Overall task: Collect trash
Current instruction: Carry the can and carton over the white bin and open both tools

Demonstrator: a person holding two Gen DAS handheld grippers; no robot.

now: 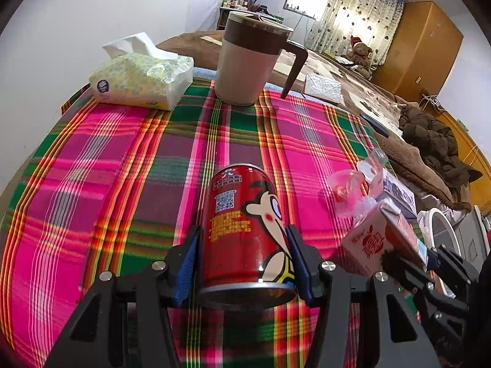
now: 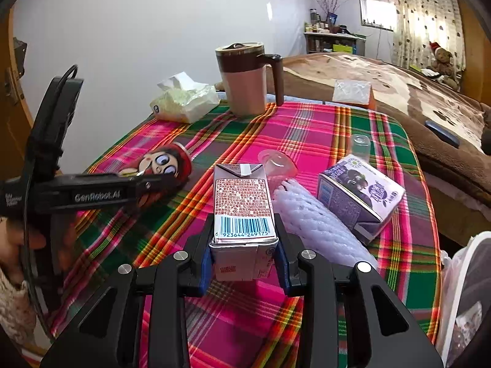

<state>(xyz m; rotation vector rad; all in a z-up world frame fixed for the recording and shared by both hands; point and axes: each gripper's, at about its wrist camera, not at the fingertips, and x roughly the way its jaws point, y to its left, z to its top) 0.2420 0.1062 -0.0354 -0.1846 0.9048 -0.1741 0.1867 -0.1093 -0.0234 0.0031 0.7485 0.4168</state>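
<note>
A red can (image 1: 245, 230) is gripped by the left claw (image 1: 244, 260); a pink carton (image 2: 244, 214) is gripped by the right claw (image 2: 245, 263), a purple carton (image 2: 359, 196) lying right of it.

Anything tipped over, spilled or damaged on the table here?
No spill shows. The purple carton lies tilted on its side, a clear cup lies tipped beside white foam netting, and the can lies flat.

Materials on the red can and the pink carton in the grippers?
Red can: likely metal, glossy printed wall, silvery rolled rim. Pink carton: looks like coated paperboard, with folded seams, creased end flaps and a printed barcode.
</note>
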